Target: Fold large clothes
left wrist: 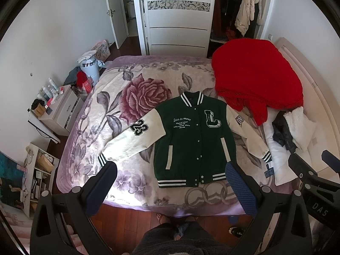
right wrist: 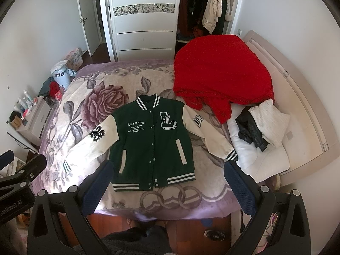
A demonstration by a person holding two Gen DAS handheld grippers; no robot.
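On bed [left wrist: 131, 182], flat jacket [left wrist: 191, 140], collar away, hem toward person.

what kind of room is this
Most likely a home bedroom: a bed under a floral blanket, a wardrobe with coats hanging beside it, and a nightstand crowded with bottles.

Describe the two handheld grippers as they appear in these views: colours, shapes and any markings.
Both are matte black frames with round grey pivot caps. The left gripper and right gripper each carry two long fingers faced with dark navy, mesh-textured pads. White lettering marks the bodies: "DAS" on the right one, "GenRobot_AI", partly cut off, on the left. No cables show.
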